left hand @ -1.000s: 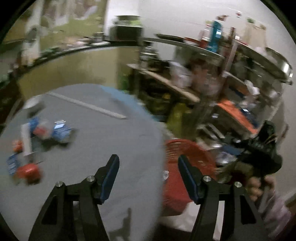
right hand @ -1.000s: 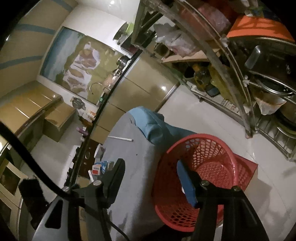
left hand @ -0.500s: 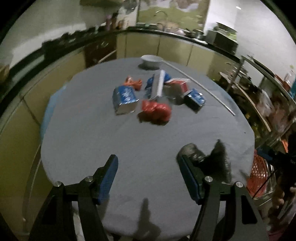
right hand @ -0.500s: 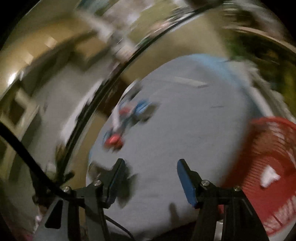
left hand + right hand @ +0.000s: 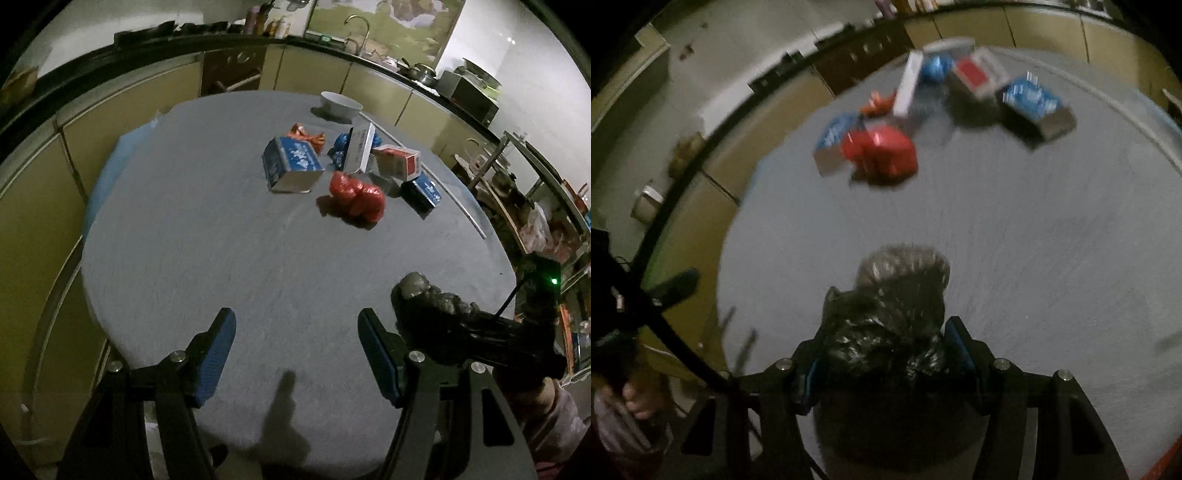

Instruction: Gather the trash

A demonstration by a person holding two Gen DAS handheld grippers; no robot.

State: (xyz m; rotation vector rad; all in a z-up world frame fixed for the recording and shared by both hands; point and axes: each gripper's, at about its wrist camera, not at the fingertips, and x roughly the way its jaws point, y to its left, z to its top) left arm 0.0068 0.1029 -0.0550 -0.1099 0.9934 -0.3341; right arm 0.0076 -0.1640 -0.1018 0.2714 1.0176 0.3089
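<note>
Right tongs (image 5: 886, 354) clenched on black bag (image 5: 886, 325), lower centre (ready for binning); left tongs (image 5: 295, 350) released, aimed at red wad (image 5: 356, 195) on bench (image 5: 184, 240)

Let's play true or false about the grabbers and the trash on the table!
1. The right gripper is squeezing a crumpled black bag. True.
2. The left gripper is holding a box. False: it is open and holds nothing.
3. A white bowl sits at the far side of the table. True.
4. The red crumpled bag is inside the bowl. False: it lies on the table near the blue-and-white carton.
5. The table has a green cover. False: it is grey.
</note>
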